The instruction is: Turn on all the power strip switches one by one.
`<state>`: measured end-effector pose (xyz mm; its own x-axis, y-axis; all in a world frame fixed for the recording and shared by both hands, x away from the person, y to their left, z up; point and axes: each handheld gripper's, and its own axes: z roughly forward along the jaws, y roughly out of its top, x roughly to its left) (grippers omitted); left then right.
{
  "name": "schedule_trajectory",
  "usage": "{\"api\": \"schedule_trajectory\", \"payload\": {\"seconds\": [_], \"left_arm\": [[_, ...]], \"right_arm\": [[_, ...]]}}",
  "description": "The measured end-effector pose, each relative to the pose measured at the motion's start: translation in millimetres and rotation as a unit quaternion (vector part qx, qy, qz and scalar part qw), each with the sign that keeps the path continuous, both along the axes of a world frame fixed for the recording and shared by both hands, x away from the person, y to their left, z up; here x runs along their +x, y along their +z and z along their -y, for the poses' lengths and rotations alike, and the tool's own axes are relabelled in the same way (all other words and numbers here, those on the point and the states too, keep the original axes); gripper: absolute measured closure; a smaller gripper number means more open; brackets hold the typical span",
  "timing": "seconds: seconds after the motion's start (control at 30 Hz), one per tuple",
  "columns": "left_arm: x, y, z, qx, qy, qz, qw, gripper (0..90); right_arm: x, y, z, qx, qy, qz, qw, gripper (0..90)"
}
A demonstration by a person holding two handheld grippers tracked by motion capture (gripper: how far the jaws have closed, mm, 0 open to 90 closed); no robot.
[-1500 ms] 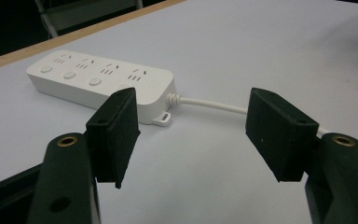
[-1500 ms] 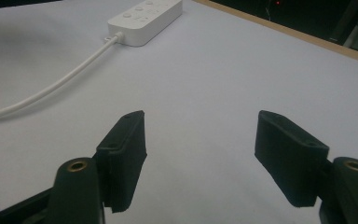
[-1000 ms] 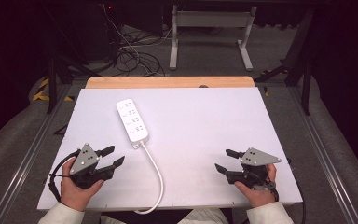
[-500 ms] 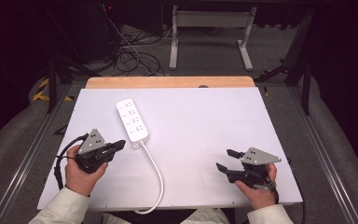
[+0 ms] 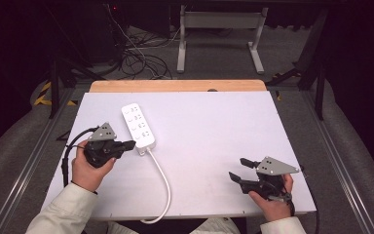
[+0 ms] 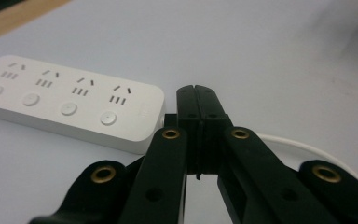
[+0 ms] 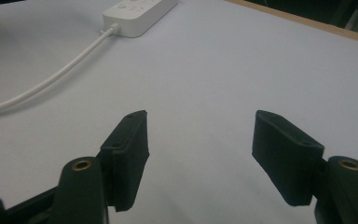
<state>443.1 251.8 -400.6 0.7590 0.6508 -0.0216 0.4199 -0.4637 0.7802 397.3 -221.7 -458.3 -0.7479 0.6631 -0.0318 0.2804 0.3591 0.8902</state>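
A white power strip (image 5: 138,126) with several sockets lies on the left half of the white table (image 5: 214,122), and its white cable (image 5: 163,180) runs off the near edge. My left gripper (image 5: 130,145) is shut with nothing between its jaws, its tip just beside the strip's cable end. In the left gripper view the closed jaws (image 6: 196,91) point past the power strip (image 6: 70,100), with the cable (image 6: 298,147) behind them. My right gripper (image 5: 237,168) rests open at the near right. Its jaws (image 7: 200,135) frame bare table, with the power strip (image 7: 137,11) far off.
A wooden strip (image 5: 175,86) borders the table's far edge. Beyond it, on the floor, lie tangled cables (image 5: 136,58) and a metal stand (image 5: 219,29). Metal rails (image 5: 29,165) run along both sides of the table.
My left gripper's jaws closed from open to shut, empty. The left hand moved forward and to the right, up to the strip's cable end. The right gripper stayed put.
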Motion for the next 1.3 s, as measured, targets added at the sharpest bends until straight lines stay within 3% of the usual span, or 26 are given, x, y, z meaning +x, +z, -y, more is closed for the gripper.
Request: {"api": "schedule_trajectory", "payload": {"seconds": [0.17,0.43,0.7,1.3], "left_arm": [[20.0,-4.2,3.6,0.007,0.024,-0.02,0.9995,89.8],[48.0,-11.9,4.3,0.015,0.056,-0.033,0.9978,89.7],[66.0,-25.9,3.8,0.021,0.069,-0.04,0.9966,89.7],[79.8,-44.2,9.5,0.063,0.067,-0.034,0.9952,89.8]], "right_arm": [[-0.5,-0.2,-1.2,0.0,0.006,0.0,1.0,36.6],[-1.0,0.1,-1.3,0.002,0.009,-0.001,1.0,36.8],[-0.3,-0.1,-1.6,0.0,0.012,0.001,0.9999,38.5],[1.0,-1.0,-2.5,-0.005,0.017,-0.004,0.9998,39.1]]}}
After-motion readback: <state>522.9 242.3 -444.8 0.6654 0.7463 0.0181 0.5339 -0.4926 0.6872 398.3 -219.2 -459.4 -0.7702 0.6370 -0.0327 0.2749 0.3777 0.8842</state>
